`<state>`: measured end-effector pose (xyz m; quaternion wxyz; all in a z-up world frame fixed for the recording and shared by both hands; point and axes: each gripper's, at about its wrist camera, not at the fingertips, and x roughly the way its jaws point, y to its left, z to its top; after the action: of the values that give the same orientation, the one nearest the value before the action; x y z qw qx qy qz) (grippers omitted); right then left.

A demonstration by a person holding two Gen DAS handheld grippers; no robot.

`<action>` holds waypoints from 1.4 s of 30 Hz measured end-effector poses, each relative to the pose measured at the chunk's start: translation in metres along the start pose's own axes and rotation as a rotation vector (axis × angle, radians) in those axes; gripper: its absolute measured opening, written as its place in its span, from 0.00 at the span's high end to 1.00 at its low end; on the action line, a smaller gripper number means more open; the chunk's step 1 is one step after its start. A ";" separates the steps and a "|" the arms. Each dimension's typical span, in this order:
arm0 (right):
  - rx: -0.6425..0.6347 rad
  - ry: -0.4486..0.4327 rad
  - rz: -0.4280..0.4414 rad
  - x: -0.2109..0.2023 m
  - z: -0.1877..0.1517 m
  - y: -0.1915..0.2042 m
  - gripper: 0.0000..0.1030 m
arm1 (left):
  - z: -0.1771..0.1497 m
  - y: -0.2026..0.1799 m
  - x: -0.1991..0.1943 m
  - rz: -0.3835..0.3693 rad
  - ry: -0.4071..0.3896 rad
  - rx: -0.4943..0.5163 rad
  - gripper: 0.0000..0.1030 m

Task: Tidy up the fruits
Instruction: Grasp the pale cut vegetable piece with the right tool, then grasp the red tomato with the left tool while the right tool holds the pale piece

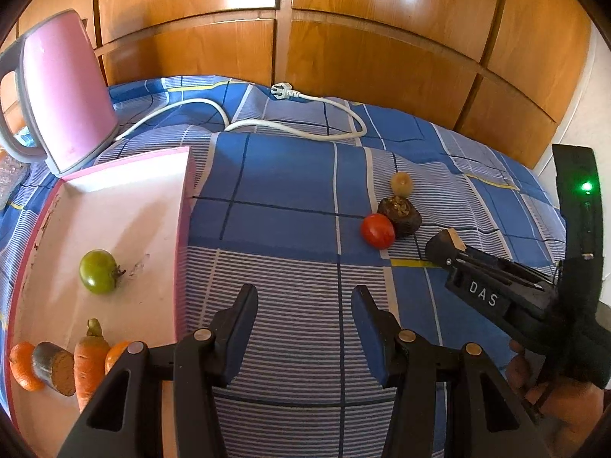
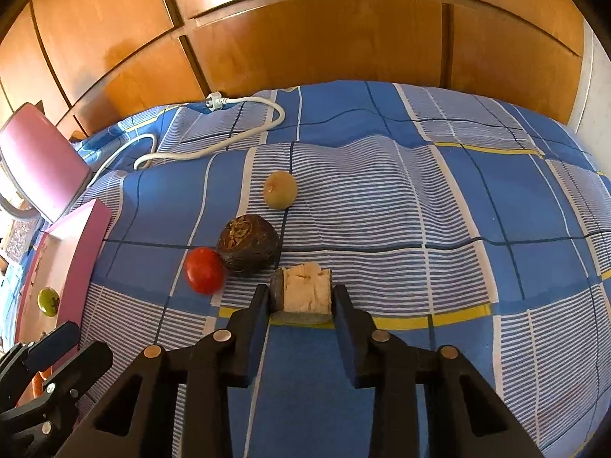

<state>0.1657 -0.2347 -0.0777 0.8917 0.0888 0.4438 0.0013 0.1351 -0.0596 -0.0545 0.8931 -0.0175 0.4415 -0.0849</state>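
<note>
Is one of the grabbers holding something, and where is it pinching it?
Yes. The right gripper pinches a cut chunk with a pale face by its two opposite sides. The left gripper is open and holds nothing.

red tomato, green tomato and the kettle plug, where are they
red tomato (image 2: pixel 204 270): right wrist view, middle of its skin.
green tomato (image 1: pixel 98 271): left wrist view, middle of its body, in the pink tray.
kettle plug (image 1: pixel 280 90): left wrist view, the white plug head.
</note>
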 end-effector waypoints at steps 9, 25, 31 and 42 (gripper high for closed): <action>-0.007 -0.004 -0.031 -0.004 -0.002 -0.004 0.68 | 0.004 -0.006 0.007 0.004 0.003 0.008 0.50; -0.011 -0.060 -0.093 -0.009 -0.009 -0.021 0.68 | 0.014 -0.018 0.025 0.009 0.036 0.013 0.50; -0.002 -0.064 -0.084 -0.009 -0.008 -0.021 0.68 | 0.023 -0.030 0.033 -0.053 0.038 0.068 0.48; 0.011 -0.063 -0.086 -0.009 -0.009 -0.023 0.68 | 0.034 -0.046 0.048 -0.058 0.040 0.133 0.26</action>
<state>0.1507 -0.2569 -0.0795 0.9039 0.0746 0.4190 -0.0425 0.1845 -0.1148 -0.0663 0.8804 0.0308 0.4519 -0.1404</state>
